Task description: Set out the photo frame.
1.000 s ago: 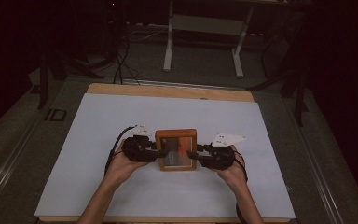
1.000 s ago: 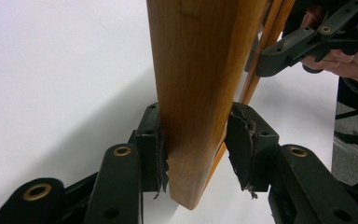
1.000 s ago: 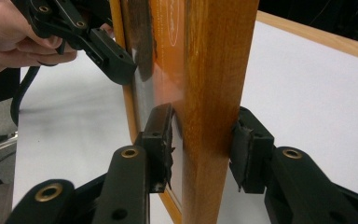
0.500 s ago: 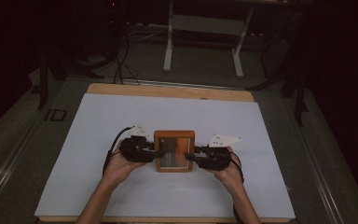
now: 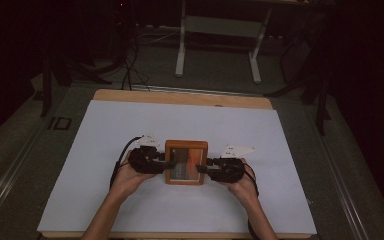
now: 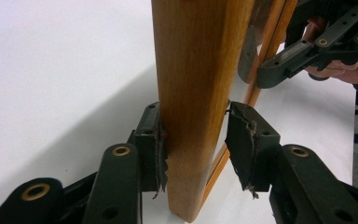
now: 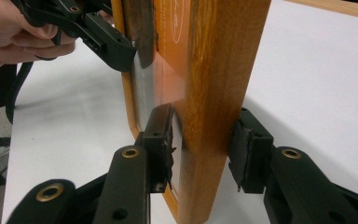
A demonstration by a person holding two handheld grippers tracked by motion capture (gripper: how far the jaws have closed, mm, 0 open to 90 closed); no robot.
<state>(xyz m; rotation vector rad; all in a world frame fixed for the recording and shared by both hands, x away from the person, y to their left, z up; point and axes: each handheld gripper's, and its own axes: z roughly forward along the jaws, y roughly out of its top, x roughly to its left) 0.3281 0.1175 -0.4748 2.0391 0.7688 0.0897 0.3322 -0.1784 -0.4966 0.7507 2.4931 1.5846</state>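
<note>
A wooden picture frame (image 5: pixel 186 162) with a glass front lies roughly level between both hands, near the middle of the white table sheet (image 5: pixel 105 150). My left gripper (image 5: pixel 166 162) clamps its left edge, with pads on the face and the back of the wood (image 6: pixel 196 93). My right gripper (image 5: pixel 205 169) clamps the opposite edge the same way (image 7: pixel 219 93). In the left gripper view my own jaws (image 6: pixel 193 144) straddle the wood, and the right gripper (image 6: pixel 284 65) is at the far side. In the right gripper view the left gripper (image 7: pixel 107 42) is at the far edge.
The white sheet covers a wooden table whose bare rim (image 5: pixel 180 97) runs along the back. Beyond it, on the dark floor, stand the legs of a metal stand (image 5: pixel 180 50) and loose cables (image 5: pixel 130 65). Open sheet lies all around the frame.
The frame and both hands have drifted slightly to the left and nearer the person. Both grips look unchanged.
</note>
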